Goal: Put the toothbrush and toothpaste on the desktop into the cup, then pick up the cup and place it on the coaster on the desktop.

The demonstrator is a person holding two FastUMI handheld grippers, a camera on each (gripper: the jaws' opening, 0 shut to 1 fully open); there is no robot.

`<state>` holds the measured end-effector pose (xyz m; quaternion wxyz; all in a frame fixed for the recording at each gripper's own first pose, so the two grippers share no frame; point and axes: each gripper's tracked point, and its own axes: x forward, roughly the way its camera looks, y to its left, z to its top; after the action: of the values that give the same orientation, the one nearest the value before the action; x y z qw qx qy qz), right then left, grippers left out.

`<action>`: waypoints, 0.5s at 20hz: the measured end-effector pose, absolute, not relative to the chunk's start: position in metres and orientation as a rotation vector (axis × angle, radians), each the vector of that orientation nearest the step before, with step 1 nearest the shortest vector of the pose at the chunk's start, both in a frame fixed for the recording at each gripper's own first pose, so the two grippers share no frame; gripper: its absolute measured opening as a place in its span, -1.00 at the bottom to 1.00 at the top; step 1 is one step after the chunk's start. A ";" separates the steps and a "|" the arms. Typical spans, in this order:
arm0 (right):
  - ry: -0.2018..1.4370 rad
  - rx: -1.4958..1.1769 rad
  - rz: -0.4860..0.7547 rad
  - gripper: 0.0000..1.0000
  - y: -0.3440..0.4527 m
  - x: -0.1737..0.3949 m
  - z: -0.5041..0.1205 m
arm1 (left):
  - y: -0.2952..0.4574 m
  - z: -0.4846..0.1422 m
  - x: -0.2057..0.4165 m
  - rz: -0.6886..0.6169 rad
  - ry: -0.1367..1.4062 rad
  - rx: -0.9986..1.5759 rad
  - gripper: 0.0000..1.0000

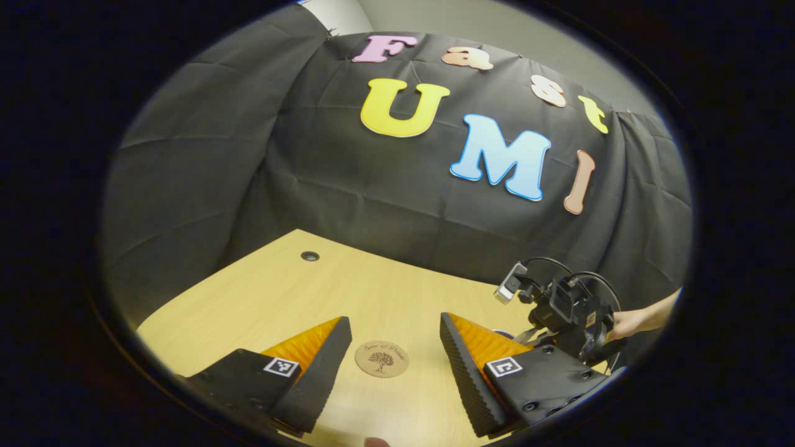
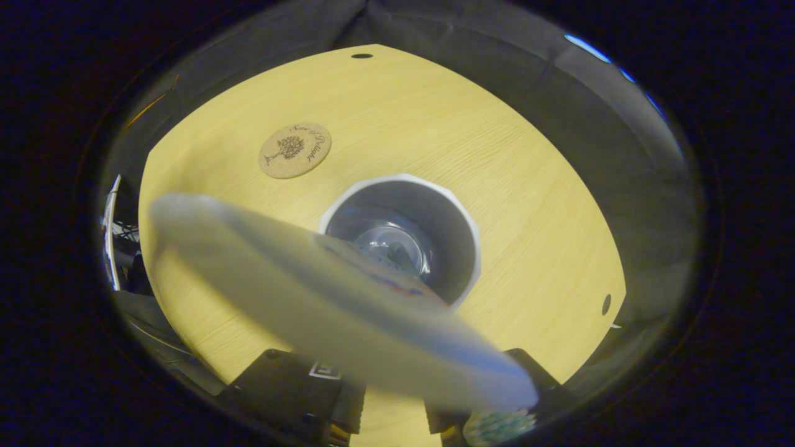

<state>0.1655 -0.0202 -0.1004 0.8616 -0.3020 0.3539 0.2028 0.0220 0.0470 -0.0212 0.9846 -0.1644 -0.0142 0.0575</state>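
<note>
Desktop (image 2: pixel 528 186) light wood; coaster (image 2: pixel 295 150) near cup (image 2: pixel 463 217)

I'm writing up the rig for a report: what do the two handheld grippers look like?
The left gripper has two wedge-shaped jaws with ribbed inner faces, each on a black block carrying a small square black-and-white marker. The right gripper is a black body with looping black cables and a small silver camera on top, held by a bare hand.

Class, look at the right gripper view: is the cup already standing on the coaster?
No. The cup stands on the bare desktop, apart from the coaster, which has nothing on it.
</note>
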 end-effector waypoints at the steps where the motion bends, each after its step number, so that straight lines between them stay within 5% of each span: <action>1: 0.751 -0.638 0.422 -0.07 -0.019 0.168 -0.097 | 0.049 -0.023 0.021 0.120 -0.027 -0.336 0.76; 10: 0.822 -0.606 0.447 -0.06 -0.012 0.166 -0.092 | 0.056 -0.021 0.020 0.131 -0.040 -0.348 0.87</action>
<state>0.1663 -0.0122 -0.0923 0.8486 -0.2877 0.3900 0.2119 0.0199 0.0559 -0.0214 0.9825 -0.1732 -0.0198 0.0650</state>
